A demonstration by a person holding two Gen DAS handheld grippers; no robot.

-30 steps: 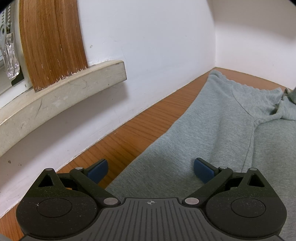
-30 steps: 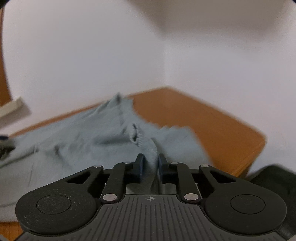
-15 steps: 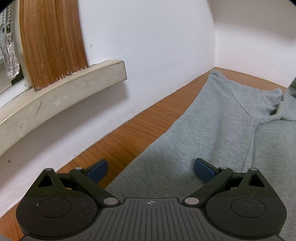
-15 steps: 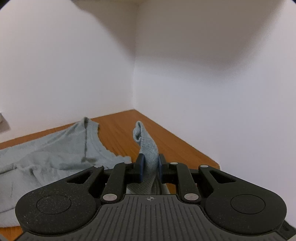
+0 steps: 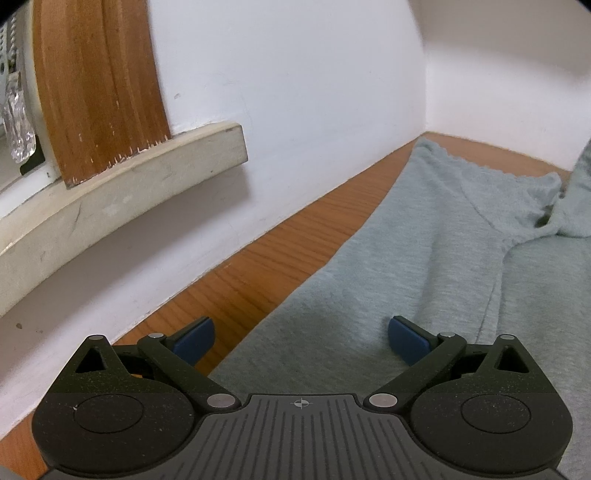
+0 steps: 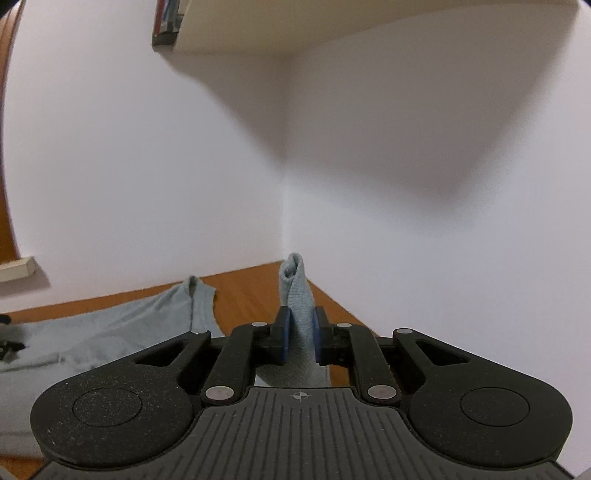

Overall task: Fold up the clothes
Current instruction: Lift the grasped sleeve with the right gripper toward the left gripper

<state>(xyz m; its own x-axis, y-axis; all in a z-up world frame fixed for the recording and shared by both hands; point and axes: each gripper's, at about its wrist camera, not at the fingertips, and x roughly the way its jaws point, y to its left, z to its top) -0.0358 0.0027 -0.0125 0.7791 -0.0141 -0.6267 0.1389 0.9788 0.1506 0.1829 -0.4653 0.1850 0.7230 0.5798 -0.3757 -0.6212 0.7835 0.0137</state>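
Note:
A light grey knit garment (image 5: pixel 424 258) lies spread on the wooden table (image 5: pixel 295 236) along the white wall. My left gripper (image 5: pixel 301 334) hovers open just over the garment's near left edge, one blue pad above bare wood, the other above cloth, nothing pinched. In the right wrist view my right gripper (image 6: pixel 299 332) is lifted above the table with a folded end of the same garment (image 6: pixel 295 288) standing up between its blue pads; its jaws are closing on that cloth. The rest of the garment (image 6: pixel 110 332) trails down to the left.
A cream window sill (image 5: pixel 129 184) juts from the wall at left, with a brown wooden frame (image 5: pixel 99 92) above it. The room corner (image 6: pixel 284 221) is straight ahead of the right gripper. A white shelf (image 6: pixel 369 22) hangs overhead.
The right gripper has risen and swung toward the wall corner, lifting the pinched end of the garment off the table. The left gripper has stayed put and open.

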